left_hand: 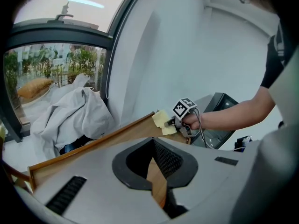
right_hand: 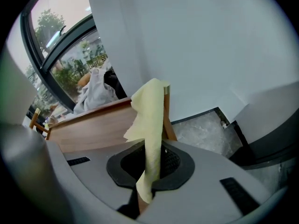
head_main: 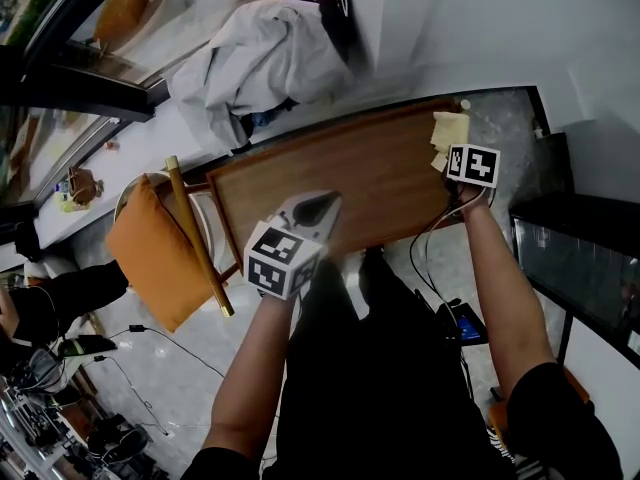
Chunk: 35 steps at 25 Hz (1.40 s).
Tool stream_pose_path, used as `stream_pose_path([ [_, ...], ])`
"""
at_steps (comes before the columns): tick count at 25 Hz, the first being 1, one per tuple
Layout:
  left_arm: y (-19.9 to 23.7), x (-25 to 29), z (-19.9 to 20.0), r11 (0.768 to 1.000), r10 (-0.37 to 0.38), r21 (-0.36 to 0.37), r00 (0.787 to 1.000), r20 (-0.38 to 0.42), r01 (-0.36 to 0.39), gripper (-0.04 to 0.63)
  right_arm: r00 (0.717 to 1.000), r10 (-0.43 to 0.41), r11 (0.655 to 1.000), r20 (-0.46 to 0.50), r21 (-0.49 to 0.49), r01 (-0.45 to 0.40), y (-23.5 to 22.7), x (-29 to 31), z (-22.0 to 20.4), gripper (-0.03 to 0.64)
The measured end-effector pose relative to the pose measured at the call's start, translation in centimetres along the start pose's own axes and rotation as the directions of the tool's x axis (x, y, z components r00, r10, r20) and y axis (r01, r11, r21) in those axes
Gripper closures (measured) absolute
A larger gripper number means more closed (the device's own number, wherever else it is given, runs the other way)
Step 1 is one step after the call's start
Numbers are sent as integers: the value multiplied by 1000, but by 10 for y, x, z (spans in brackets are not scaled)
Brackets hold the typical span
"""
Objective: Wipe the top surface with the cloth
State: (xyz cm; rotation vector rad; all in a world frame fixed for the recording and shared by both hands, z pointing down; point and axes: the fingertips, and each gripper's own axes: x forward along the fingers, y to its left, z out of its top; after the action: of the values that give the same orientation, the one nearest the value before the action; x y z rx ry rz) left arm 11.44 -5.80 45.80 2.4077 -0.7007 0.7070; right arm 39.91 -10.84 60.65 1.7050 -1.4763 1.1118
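Right gripper [right_hand: 150,174] clamped on yellow cloth [right_hand: 148,120] at upper-right corner of wooden table [head_main: 350,173]. Left gripper [left_hand: 158,183] mid-frame over table's near edge, jaws narrowly apart, empty.

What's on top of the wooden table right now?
Only a yellow cloth, at the table's far right corner, clamped in the right gripper. The rest looks bare; the left gripper covers part of the near edge.
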Motion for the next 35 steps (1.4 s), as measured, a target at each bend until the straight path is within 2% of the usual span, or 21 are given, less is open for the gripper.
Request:
stream_pose_path([
  [4,5,-13,-2,1000,9,-6,1000,10,-9,586,999,-11,1000,34,-7,12,7,-10,4,586],
  [6,10,-23,-4,1000,20,-17,1000,19,-19,586,997,41,999,64,-32,-39,29,-19,10,586],
  [9,21,-46,-10,998,49,-32,998,30,-48,586,982,176,981,69,-97,-169,90,-32,11,585],
  [13,47,-94,-23,993,110,-52,993,46,-108,586,936,348,928,53,-157,-336,192,-50,1,585],
  [16,70,-133,-42,983,167,-79,985,52,-163,586,883,469,870,16,-183,-459,275,-59,-18,586],
  [19,90,-171,-62,972,212,-113,975,58,-205,586,843,536,819,-34,-220,-530,349,-67,-41,584],
  [23,115,-214,-86,959,256,-145,965,64,-244,586,806,583,775,-97,-232,-588,429,-73,-74,586],
  [26,130,-236,-102,952,272,-164,960,64,-259,586,790,599,757,-133,-228,-612,470,-73,-97,585],
  [31,144,-258,-123,947,280,-181,958,61,-265,586,774,603,738,-193,-236,-633,519,-64,-135,586],
  [35,150,-267,-133,946,281,-183,958,57,-267,586,774,589,740,-233,-228,-632,538,-49,-157,586],
])
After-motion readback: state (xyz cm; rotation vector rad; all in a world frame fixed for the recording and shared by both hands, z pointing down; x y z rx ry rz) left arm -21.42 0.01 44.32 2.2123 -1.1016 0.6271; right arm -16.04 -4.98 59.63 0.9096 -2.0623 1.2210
